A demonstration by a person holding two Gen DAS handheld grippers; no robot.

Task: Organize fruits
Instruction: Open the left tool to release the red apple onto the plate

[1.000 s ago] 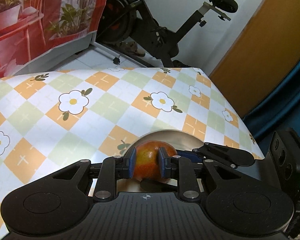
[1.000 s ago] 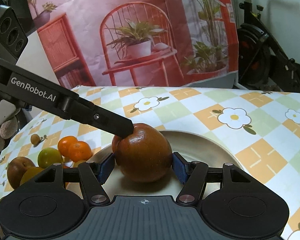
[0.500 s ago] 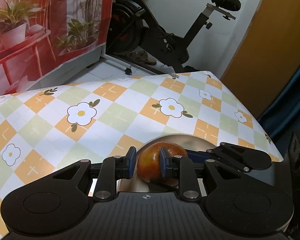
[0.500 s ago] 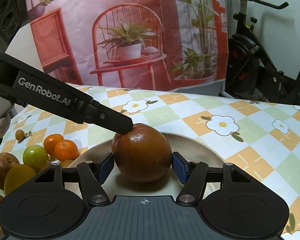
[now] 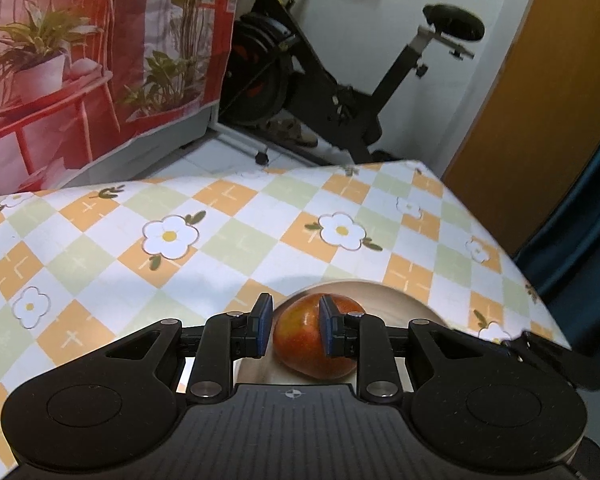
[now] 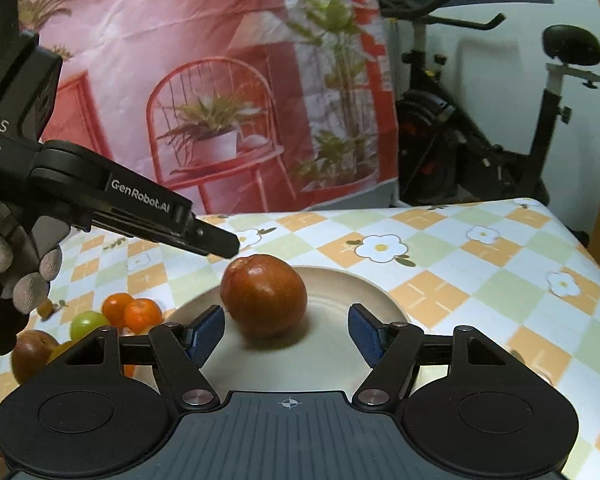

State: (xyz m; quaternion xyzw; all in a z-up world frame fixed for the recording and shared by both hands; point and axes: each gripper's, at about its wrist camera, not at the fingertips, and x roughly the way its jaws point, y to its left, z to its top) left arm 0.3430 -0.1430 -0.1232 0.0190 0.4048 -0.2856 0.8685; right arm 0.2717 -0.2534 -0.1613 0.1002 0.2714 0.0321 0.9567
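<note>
Right gripper (image 6: 285, 334): jaws are opening. The blue pads stand clear on either side of the apple (image 6: 264, 296), and neither pad touches it. The apple rests on its own weight near the middle of the plate (image 6: 340, 292), stem end tilted up and to the left. Judgement: this is the release step. The pads part so the fruit stays put when the gripper is drawn back.

Left gripper (image 5: 294, 330): jaws are drawn in to their narrowest, and nothing is clamped. In the right wrist view its finger reaches in from the left, with the tip just above the stem end of the apple. Whether the tip touches the skin cannot be told. In its own view the apple shows through the slit between the pads, but it lies below them. Judgement: the closed finger is probably held there as a stop, so the round fruit does not roll during release.

The plate sits on the chequered tablecloth (image 6: 480, 280) and holds only this apple. The remaining fruit lies in a cluster to the left of the plate: two oranges (image 6: 134, 312), a green fruit (image 6: 86, 322) and darker pieces partly hidden by the gripper body. Judgement: these are still to be sorted.

Caution: the apple is smooth and round. Withdraw the right gripper straight back and avoid brushing the fruit.
</note>
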